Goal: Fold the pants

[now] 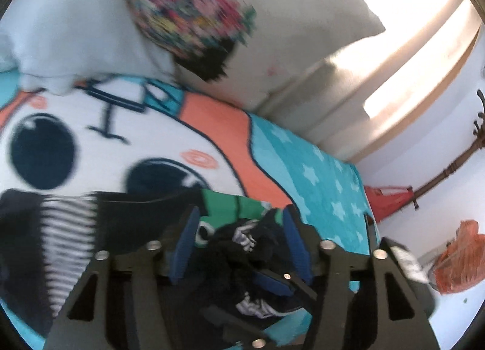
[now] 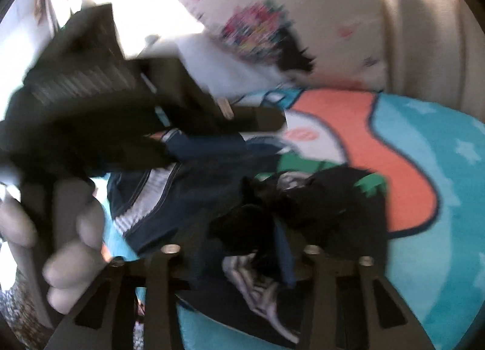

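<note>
Dark pants (image 1: 242,247) with striped trim lie bunched on the bed's cartoon blanket (image 1: 318,168), below 2 pillows (image 1: 75,31). Left hand-held gripper (image 1: 239,237): blue pads apart, cloth between them, not pinched. Right hand-held gripper (image 2: 242,259): jaws blurred, fabric lying across them; grip cannot be confirmed. A hand (image 2: 75,243) holds the left unit.

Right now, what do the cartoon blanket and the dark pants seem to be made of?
Blanket: likely soft fleece or plush; matte, fuzzy printed surface with stars. Dark pants: seemingly a soft knit, perhaps cotton jersey; limp crumpled folds and a striped lining or band. Blur leaves both uncertain.
</note>
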